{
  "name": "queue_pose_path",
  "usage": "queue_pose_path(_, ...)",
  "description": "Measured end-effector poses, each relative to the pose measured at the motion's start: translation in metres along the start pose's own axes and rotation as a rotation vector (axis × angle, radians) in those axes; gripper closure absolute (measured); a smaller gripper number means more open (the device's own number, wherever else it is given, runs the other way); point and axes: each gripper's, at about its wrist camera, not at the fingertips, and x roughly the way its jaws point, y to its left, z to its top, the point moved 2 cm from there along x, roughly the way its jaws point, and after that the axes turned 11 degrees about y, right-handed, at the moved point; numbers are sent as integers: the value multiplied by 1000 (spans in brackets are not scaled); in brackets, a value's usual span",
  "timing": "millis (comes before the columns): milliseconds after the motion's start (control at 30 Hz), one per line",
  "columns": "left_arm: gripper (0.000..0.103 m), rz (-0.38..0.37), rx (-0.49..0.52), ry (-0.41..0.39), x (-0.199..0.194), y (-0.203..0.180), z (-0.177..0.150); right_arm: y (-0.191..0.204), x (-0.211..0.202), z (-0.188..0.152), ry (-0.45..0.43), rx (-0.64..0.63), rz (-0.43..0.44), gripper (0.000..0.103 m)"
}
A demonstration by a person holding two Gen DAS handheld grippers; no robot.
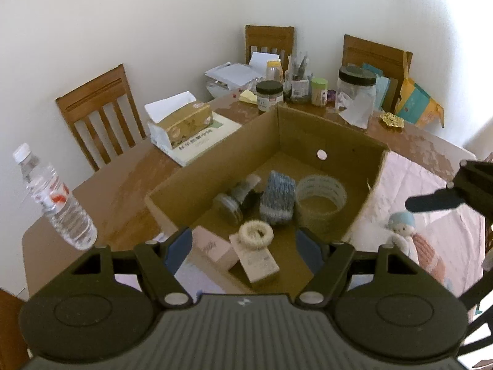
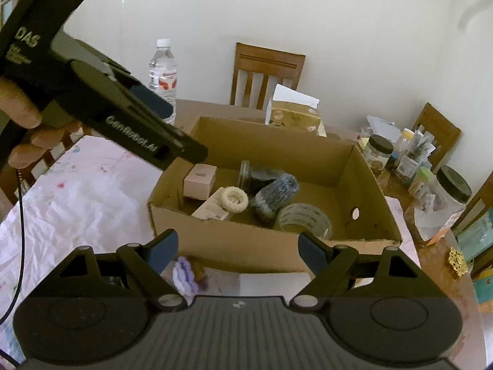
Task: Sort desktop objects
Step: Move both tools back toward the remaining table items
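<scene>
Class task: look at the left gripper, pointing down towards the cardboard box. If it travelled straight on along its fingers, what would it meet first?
Probably the cream fuzzy ring lying on a small carton near the cardboard box's front wall. The left gripper is open with nothing between its fingers. Depth is uncertain; it might touch the carton first.

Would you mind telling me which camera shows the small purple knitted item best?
The right wrist view: the small purple knitted item lies on the cloth before the cardboard box, partly behind the gripper. The left wrist view does not show it.
</scene>
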Motion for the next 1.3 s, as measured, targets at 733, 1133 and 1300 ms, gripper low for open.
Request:
queue_pose_path(733, 28, 9, -76, 158, 23, -25, -110, 17, -23, -34, 25, 9, 36, 14)
queue_pose_path(1133, 27, -15, -107, 216, 58, -29, -121, 16, -17, -41, 61, 41, 24, 14)
queue_pose_path(1300, 27, -19, -135, 227, 64, -28, -124, 15, -14, -41, 69, 46, 23, 14)
